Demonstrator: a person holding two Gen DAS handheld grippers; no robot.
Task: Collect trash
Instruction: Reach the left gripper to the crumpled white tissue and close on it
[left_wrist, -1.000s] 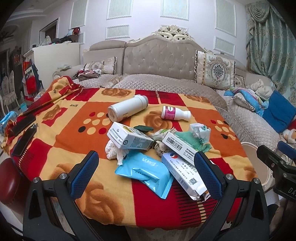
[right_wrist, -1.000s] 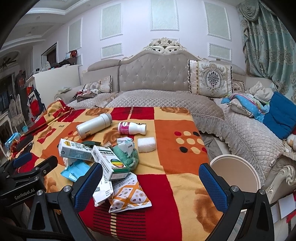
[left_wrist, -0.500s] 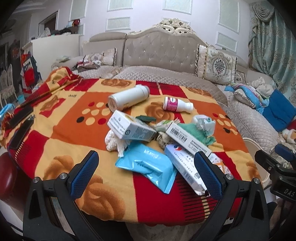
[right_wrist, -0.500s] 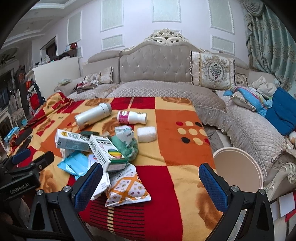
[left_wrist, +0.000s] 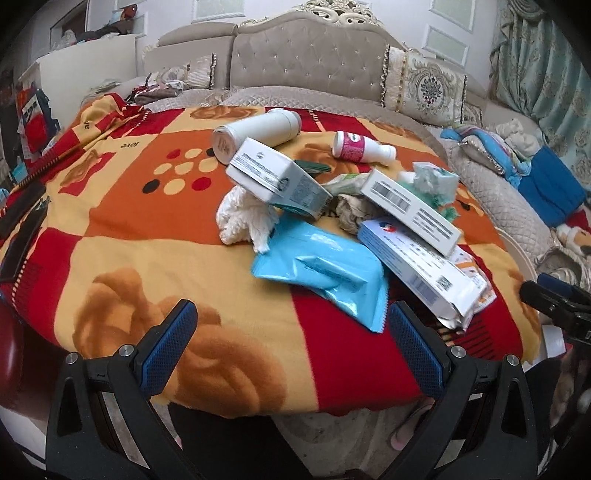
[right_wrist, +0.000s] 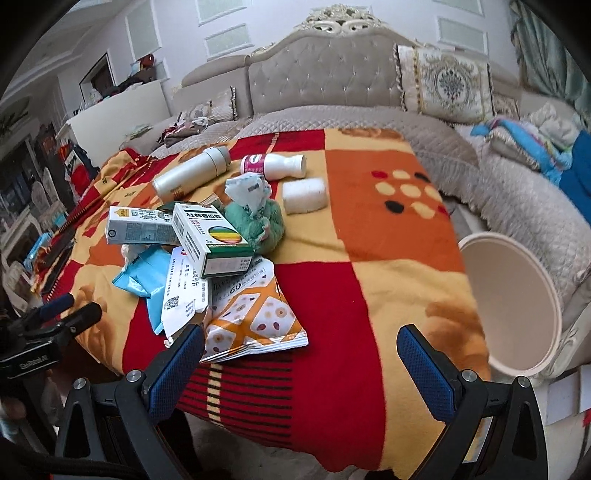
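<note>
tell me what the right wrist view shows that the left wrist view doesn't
Only the right wrist view shows the round cream bin beside the bed, the white foam block and most of the orange snack bag.

Only the left wrist view clearly shows the crumpled white tissue under the milk carton.

Both show the blanket, the white thermos, the pink-labelled bottle, the blue wrapper and the green cloth. Both the left gripper and the right gripper are open and empty.
</note>
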